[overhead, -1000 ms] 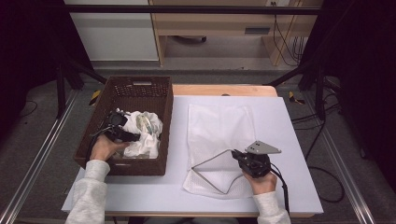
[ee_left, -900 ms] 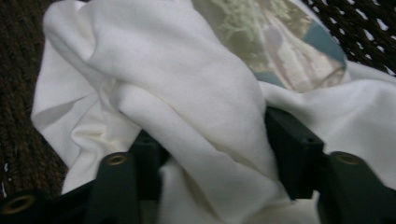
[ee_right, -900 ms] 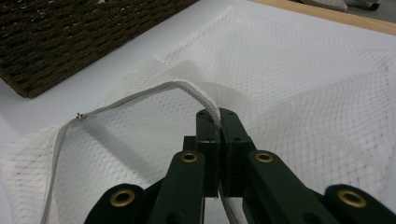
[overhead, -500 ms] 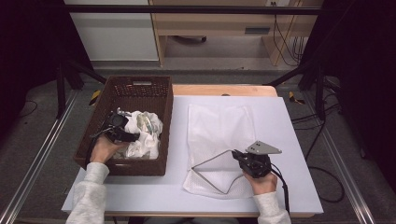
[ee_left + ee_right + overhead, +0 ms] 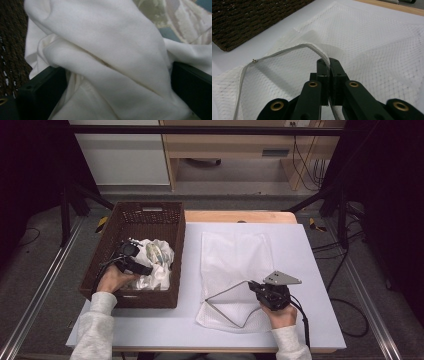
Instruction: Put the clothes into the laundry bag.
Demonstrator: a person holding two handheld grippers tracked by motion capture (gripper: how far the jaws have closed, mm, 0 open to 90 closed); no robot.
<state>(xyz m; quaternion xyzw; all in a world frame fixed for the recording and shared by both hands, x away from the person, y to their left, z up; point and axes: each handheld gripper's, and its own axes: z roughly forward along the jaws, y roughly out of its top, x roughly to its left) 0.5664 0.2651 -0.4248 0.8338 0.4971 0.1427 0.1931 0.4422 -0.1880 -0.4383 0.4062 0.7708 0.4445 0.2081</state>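
On the table (image 5: 310,245) the mesh laundry bag (image 5: 235,255) lies limp; my right hand-held gripper (image 5: 329,62) pinches its zipper edge (image 5: 287,51) to hold the mouth open. In the basket (image 5: 150,212), my left hand-held gripper (image 5: 131,254) spreads around the soft, light white garment (image 5: 112,50); I'd grab a thick fold.

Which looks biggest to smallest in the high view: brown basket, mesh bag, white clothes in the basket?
1. brown basket
2. mesh bag, close to the basket, slightly smaller
3. white clothes, clearly smallest
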